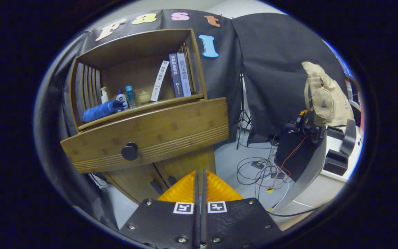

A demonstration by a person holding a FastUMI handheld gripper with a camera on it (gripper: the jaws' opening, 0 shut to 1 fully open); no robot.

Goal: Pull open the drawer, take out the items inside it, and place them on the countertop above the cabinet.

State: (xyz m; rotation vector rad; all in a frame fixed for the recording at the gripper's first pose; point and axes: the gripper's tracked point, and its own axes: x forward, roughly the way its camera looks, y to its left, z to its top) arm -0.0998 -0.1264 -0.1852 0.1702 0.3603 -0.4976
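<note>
Bamboo cabinet [143, 114] stands ahead and to the left of the gripper [200, 178], tilted in the view. Open shelf on top; below it the countertop [157, 105], with a row of things along it.

Drawer [150, 138] sits beyond the fingertips, up and left. It looks shut, or nearly so; contents hidden, so I cannot tell what is inside.

Books [180, 74] lean at the countertop's far-right end. Rolled blue cloth [102, 110] lies at the left end, small bottles [124, 97] just beside it.

Black round knob [130, 151] is on the drawer front, left of the fingers' line, well apart from them.

Gripper: the two orange fingers [185, 190] are clenched together, nothing between them, pointing at the lower cabinet door rather than the knob.

Risks, as I judge them:
- Closed fingers cannot take the knob; arriving like this would only bump it.
- Round knob could slip out of a shallow pinch during the pull.
- An off-axis pull might jam the drawer or rock the cabinet, toppling bottles or books.
- The countertop is crowded at both ends, so a careless placement could knock something off.
</note>
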